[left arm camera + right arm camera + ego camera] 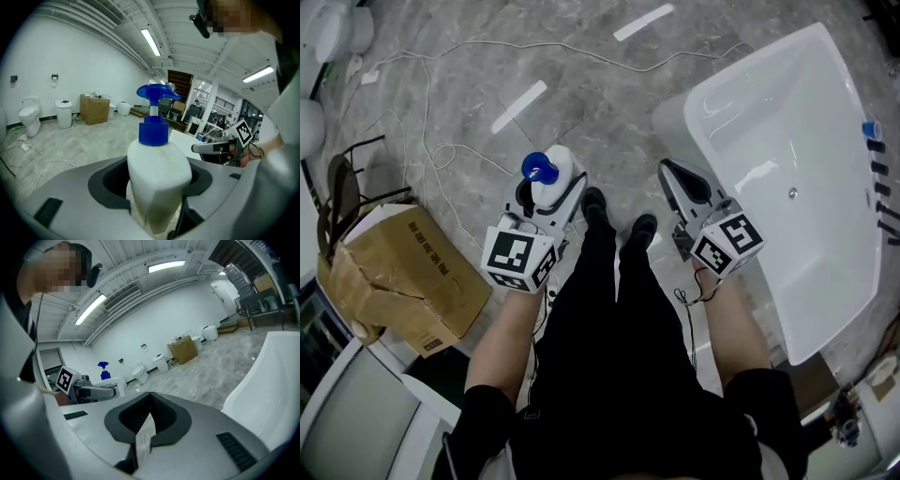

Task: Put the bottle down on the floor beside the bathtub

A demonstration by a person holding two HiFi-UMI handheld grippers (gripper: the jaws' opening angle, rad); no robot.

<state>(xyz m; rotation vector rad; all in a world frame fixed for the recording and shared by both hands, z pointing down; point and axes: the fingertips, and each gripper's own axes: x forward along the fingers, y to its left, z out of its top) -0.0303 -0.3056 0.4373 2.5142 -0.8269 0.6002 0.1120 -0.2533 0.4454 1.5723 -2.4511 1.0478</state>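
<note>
- The bottle (159,173), white with a blue pump, stands upright in the left gripper (546,195). Its jaws are spread wide and press on the bottle's sides. It hangs above the floor (609,112), left of the person's shoes (619,216).
- It should probably go down on the bare strip just beside the bathtub (741,84), kept upright so the base lands flat.
- Let go only once the base sits firm.
- The right gripper (149,401) is closed and empty; keep it clear.
</note>
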